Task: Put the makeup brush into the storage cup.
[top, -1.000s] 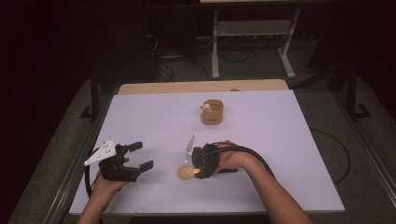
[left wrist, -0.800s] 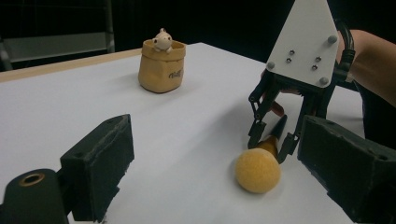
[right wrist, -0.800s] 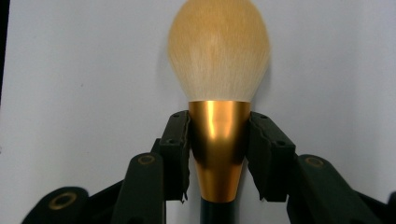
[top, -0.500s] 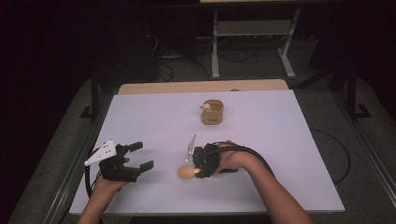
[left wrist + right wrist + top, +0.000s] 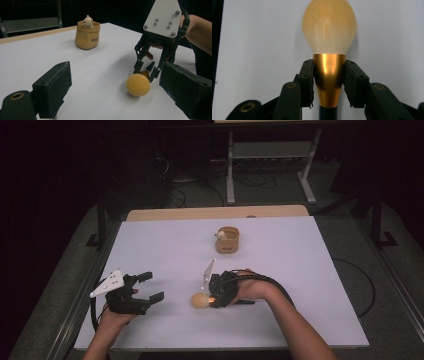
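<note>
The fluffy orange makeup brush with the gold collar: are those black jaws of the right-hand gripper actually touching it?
Touching. In the right gripper view, both black pads of the right gripper press against the gold collar of the fluffy orange makeup brush, with no gap on either side.

Hardly anything is different from a second ago. The one change is at the right claw: its jaws have just been closing, and they now press from both sides on the gold ferrule of the makeup brush. The brush lies low over the white surface, its fluffy yellow head pointing left, away from the hand, as the high view shows.
</note>
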A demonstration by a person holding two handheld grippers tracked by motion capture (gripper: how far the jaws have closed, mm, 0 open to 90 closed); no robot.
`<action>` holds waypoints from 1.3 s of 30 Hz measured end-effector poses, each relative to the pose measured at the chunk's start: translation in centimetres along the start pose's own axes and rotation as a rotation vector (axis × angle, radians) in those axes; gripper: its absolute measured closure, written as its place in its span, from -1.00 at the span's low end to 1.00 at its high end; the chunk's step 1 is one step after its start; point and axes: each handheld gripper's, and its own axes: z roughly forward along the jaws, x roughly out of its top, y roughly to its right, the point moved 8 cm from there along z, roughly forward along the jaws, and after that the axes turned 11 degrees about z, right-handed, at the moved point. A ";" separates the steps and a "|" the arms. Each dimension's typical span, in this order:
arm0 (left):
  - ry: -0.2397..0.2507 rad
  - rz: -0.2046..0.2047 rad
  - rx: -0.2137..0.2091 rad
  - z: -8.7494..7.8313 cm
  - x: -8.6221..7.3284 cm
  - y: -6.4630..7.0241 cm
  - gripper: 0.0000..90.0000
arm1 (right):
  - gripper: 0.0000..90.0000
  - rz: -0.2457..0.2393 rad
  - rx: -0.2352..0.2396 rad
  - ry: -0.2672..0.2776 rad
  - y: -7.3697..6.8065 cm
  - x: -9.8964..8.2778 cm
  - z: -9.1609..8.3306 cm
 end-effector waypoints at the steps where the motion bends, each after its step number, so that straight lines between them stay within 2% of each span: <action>1: 0.000 0.000 0.000 0.0 0.0 0.0 -0.78 | 0.36 0.004 0.002 0.004 0.0 0.0 -0.1; 18: 0.005 -0.003 0.001 0.0 0.1 0.0 -0.78 | 0.36 0.052 -0.007 0.119 0.9 0.2 -2.2; 19: 0.004 0.001 0.001 0.0 0.1 0.0 -0.77 | 0.36 0.061 -0.011 0.139 1.0 0.3 -2.5; 25: 0.005 0.000 0.003 -0.1 0.1 -0.1 -0.77 | 0.36 0.086 -0.023 0.169 1.4 0.2 -3.2; 39: 0.005 0.002 0.003 -0.1 0.1 -0.1 -0.77 | 0.36 0.152 -0.017 0.266 2.2 0.2 -4.6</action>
